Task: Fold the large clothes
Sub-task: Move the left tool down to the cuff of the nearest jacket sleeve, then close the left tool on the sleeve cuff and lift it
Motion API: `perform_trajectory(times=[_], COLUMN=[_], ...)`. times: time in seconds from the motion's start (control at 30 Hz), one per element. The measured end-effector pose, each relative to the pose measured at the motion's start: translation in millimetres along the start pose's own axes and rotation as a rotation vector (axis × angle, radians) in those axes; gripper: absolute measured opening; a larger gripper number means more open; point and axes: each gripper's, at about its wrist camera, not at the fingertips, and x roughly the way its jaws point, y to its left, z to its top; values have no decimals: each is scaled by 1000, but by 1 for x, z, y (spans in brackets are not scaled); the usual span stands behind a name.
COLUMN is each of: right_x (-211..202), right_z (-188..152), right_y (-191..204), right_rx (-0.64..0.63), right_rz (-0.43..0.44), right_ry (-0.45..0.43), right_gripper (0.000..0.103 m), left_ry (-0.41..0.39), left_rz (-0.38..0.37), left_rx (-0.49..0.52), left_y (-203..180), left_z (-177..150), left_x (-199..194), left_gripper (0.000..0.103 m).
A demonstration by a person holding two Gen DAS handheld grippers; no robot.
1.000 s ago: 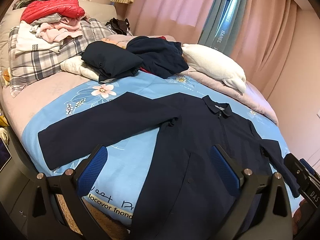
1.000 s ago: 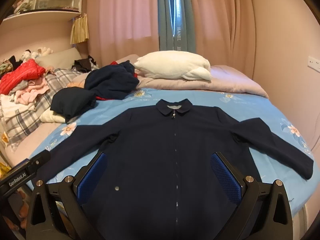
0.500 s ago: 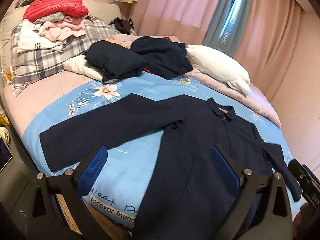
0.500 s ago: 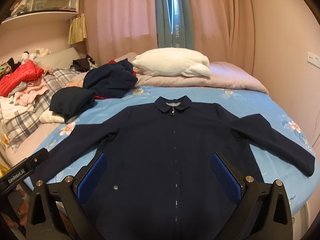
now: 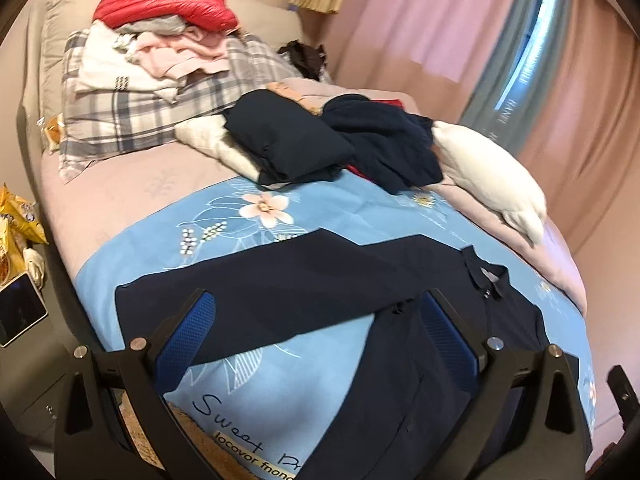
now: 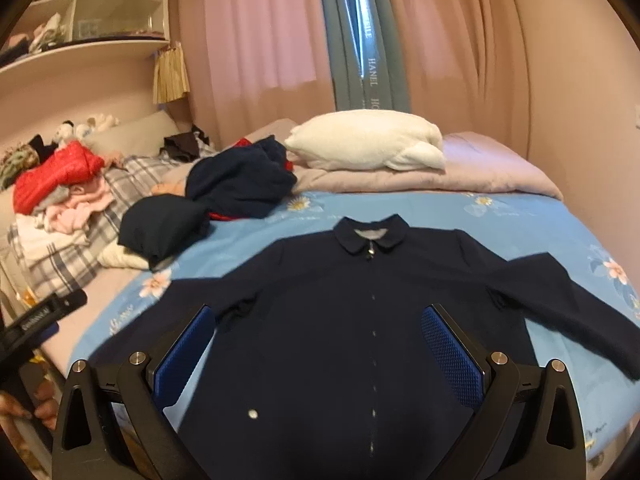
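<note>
Here the dark navy zip-front jacket [image 6: 372, 320] lies flat, collar away, its outstretched sleeve [image 5: 248, 304] nearest the left gripper [image 5: 316, 344]; both grippers gape wide, empty.

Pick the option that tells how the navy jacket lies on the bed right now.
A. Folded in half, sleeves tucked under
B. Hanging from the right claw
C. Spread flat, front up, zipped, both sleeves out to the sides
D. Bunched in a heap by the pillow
C: the navy jacket lies flat on the blue sheet, collar away from the camera, with both sleeves spread out; neither claw holds it.
</note>
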Motion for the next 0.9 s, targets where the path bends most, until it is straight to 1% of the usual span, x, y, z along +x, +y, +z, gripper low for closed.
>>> perform_trajectory(times=[0.1,0.17,0.3,0.4,0.47,0.57,0.73,0.8,0.87,0.9], right_x=[1,3,6,10,14,19,27,28,29,29], right_z=[12,18,22,23,22,22,22,23,23,23], right_y=[2,3,3,2,2,2,5,6,8,9], right_rx=[-6,-8,0,6,10,18,41,45,41,39], right_rz=[6,13,31,32,32,42,57,69,66,62], right_ry=[-13,-15,-20,-13,-2,10,42,48,56,58], right_gripper=[103,103,103,103,103,103,103,103,103,103], left_ry=[-31,-28,18,40,54,78,114,143,173,188], left_rz=[18,34,66,136,163,194,263,260,218,188], left_rx=[-31,-46,-120,-160,-186,-254,-323,-349,-379,-410], left_y=[9,16,43,71,89,121,165,180,193,202], left_z=[9,14,22,22,21,15,3,-3,-8,-12], left_x=[-1,4,25,42,50,62,78,85,91,94], left_gripper=[102,102,102,102,102,102,101,101,101,101])
